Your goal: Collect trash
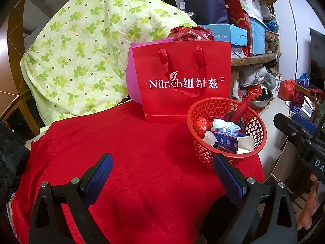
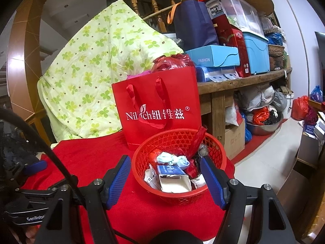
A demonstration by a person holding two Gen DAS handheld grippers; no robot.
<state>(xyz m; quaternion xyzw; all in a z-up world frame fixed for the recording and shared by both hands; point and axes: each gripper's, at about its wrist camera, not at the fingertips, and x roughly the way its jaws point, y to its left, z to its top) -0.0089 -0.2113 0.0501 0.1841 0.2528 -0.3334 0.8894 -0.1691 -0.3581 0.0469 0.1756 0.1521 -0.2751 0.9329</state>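
A red mesh basket (image 1: pixel 251 122) (image 2: pixel 142 154) stands on the red cloth near the table's right edge. It holds trash: a blue and white carton (image 1: pixel 233 142) (image 2: pixel 172 178), a knotted pale blue wad (image 1: pixel 225 125) (image 2: pixel 172 159), a red crumpled wrapper (image 1: pixel 201 126) and white scraps. My left gripper (image 1: pixel 162 162) is open and empty over the cloth, left of the basket. My right gripper (image 2: pixel 164 164) is open and empty, its fingers either side of the basket's near part, above the carton. The left gripper also shows at the left of the right wrist view (image 2: pixel 34 166).
A red Nilrich paper bag (image 1: pixel 182 81) (image 2: pixel 158 105) stands behind the basket, with a pink bag (image 1: pixel 133 81) beside it. A green clover quilt (image 1: pixel 81 57) lies at the back left. Stacked boxes crowd a wooden shelf (image 2: pixel 243 79) on the right. The table edge drops to the floor (image 2: pixel 270 158).
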